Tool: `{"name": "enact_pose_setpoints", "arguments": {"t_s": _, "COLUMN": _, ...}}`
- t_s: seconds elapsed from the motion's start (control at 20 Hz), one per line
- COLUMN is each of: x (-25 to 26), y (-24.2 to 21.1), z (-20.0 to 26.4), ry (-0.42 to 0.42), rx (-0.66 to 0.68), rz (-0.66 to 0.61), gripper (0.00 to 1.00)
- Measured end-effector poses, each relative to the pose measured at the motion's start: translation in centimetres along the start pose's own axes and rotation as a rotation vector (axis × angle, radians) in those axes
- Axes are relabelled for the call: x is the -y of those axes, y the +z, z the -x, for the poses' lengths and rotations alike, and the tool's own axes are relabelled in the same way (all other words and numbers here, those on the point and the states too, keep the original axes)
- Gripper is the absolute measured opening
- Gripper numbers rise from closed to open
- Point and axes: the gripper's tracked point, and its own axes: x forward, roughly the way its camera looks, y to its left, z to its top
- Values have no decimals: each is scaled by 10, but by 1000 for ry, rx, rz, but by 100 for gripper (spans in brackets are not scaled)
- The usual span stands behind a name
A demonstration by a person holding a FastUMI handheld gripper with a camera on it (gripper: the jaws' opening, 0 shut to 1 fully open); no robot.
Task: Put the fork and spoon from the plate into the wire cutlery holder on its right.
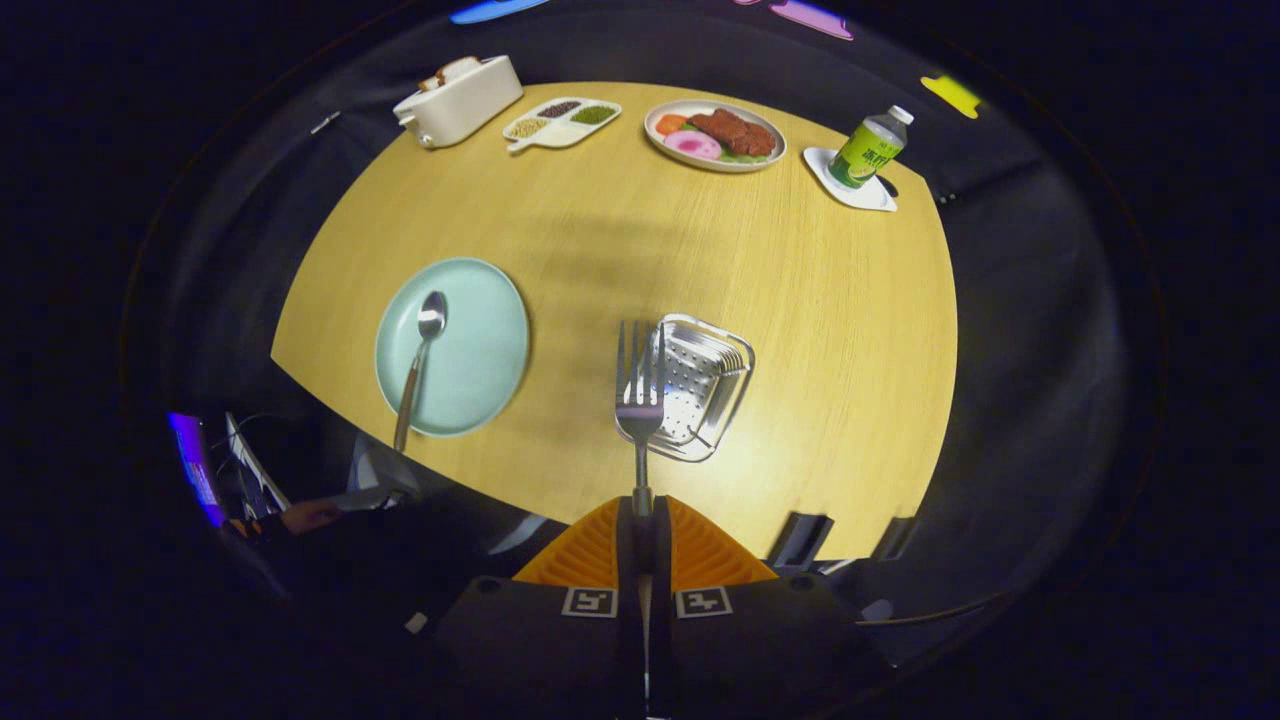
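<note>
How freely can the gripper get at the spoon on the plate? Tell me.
Probably not yet: the gripper is shut on the steel fork above the wire cutlery holder. The steel spoon lies uncovered on the pale green plate.

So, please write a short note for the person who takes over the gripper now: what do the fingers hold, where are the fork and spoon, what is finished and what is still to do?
Gripper: fingers shut on the fork by its handle, tines pointing ahead, held above the table.
Fork: in front of the left side of the wire holder, not yet inside it.
Spoon: on the green plate left of the holder, its handle over the near rim.
Done: fork lifted off the plate.
Left: lower the fork into the holder and release it, then fetch the spoon and put it in as well.
</note>
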Motion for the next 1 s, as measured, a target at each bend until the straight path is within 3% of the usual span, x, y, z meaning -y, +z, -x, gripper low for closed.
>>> {"name": "enact_pose_setpoints", "arguments": {"t_s": 0.2, "x": 15, "y": -15, "z": -19, "ry": 13, "rx": -202, "rz": 54, "gripper": 7}}
{"name": "enact_pose_setpoints", "arguments": {"t_s": 0.55, "x": 27, "y": -6, "z": -34, "ry": -5, "rx": -425, "rz": 114, "gripper": 9}}
{"name": "enact_pose_setpoints", "arguments": {"t_s": 0.8, "x": 26, "y": 10, "z": -42, "ry": -4, "rx": -403, "rz": 101, "gripper": 16}}
{"name": "enact_pose_setpoints", "arguments": {"t_s": 0.95, "x": 28, "y": 14, "z": -40, "ry": -13, "rx": -344, "rz": 97, "gripper": 33}}
{"name": "enact_pose_setpoints", "arguments": {"t_s": 1.0, "x": 29, "y": 18, "z": -38, "ry": -14, "rx": -302, "rz": 90, "gripper": 34}}
